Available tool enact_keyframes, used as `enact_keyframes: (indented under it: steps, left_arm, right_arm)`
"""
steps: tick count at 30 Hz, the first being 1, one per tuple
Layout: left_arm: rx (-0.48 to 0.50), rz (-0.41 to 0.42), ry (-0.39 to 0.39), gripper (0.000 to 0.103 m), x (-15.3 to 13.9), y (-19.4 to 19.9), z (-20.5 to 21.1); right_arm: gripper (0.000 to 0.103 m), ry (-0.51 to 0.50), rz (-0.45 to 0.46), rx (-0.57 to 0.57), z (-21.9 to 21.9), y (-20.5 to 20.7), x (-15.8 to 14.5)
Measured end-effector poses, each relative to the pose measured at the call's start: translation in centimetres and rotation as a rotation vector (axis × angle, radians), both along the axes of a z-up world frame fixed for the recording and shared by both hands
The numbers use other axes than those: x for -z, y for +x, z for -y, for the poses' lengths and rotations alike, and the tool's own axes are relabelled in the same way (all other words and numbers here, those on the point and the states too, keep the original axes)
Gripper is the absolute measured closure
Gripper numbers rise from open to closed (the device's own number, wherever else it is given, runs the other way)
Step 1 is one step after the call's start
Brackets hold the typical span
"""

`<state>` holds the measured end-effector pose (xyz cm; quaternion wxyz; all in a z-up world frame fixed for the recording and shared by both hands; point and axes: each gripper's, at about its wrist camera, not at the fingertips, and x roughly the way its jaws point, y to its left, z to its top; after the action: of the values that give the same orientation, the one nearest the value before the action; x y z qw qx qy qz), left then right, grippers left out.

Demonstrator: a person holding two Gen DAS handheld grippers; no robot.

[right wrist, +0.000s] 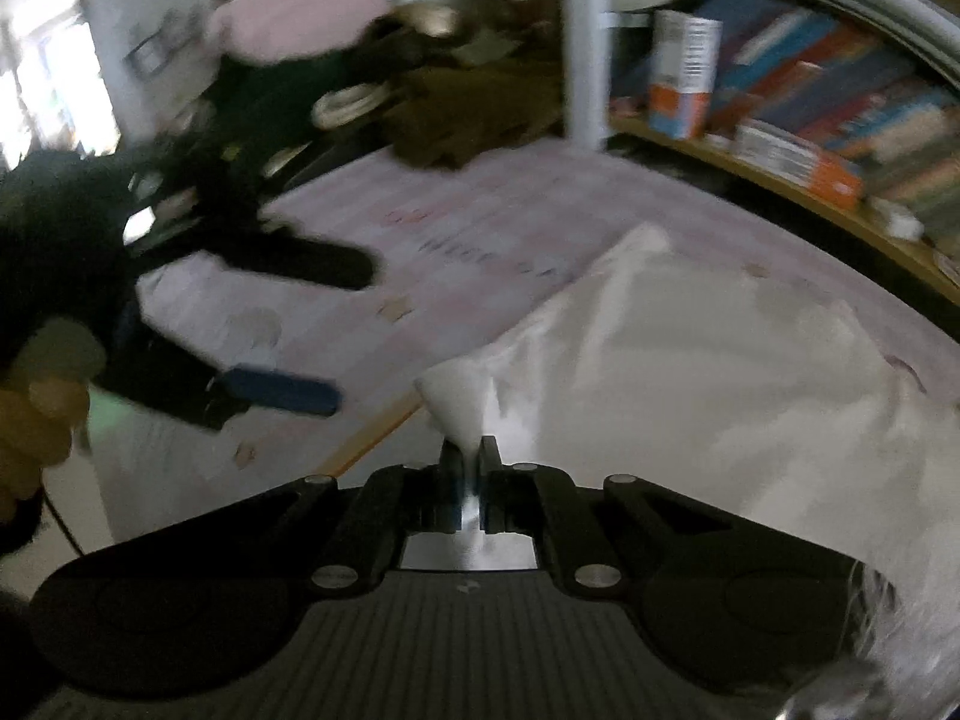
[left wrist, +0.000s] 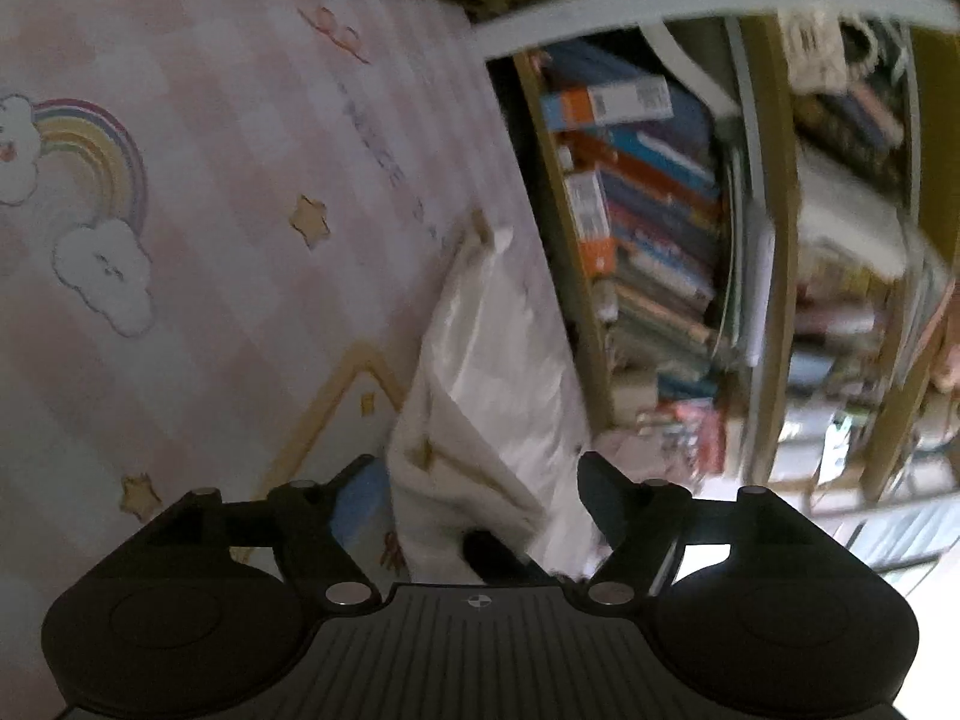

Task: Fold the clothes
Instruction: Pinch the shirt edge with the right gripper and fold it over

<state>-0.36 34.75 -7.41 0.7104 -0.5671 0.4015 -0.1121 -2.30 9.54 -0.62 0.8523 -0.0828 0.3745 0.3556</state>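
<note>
A white garment [left wrist: 480, 372] lies crumpled on a pink play mat [left wrist: 210, 180] printed with a rainbow and clouds. In the left wrist view my left gripper [left wrist: 477, 480] is open, its fingers wide apart on either side of a raised fold of the garment. The right wrist view shows my right gripper [right wrist: 471, 450] shut on a pinched corner of the white garment [right wrist: 690, 390], which spreads away to the right. The left gripper [right wrist: 351, 333] also appears there at the left, open, with one black finger and one blue-padded finger [right wrist: 282, 393] above the mat.
A low bookshelf [left wrist: 660, 228] packed with books runs along the mat's edge, with a white post [right wrist: 585, 42] beside it. Dark clothes [right wrist: 468, 108] and a pink cushion [right wrist: 300, 15] lie at the mat's far end. A hand [right wrist: 36, 420] holds the left gripper.
</note>
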Motion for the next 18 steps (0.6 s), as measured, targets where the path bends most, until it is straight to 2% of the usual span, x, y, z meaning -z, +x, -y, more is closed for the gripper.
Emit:
enact_keyframes:
  steps: [3,8,12,18]
  left_arm:
    - [-0.022,-0.055,-0.055,0.021,1.3,0.6,-0.6]
    - [-0.021,-0.089,-0.155,0.019,3.0,2.0,0.0]
    - [0.005,-0.103,-0.221,0.018,3.8,3.6,1.2]
    - [0.059,-0.124,-0.286,0.018,4.6,5.1,3.2]
  right_arm:
    - [0.098,0.052,-0.01,0.084,1.3,0.3,-0.8]
    - [0.098,0.133,-0.032,0.195,2.9,0.8,-2.0]
    - [0.098,0.162,-0.054,0.198,2.7,0.7,-2.5]
    - [0.096,0.145,-0.105,0.13,0.8,0.5,-1.8]
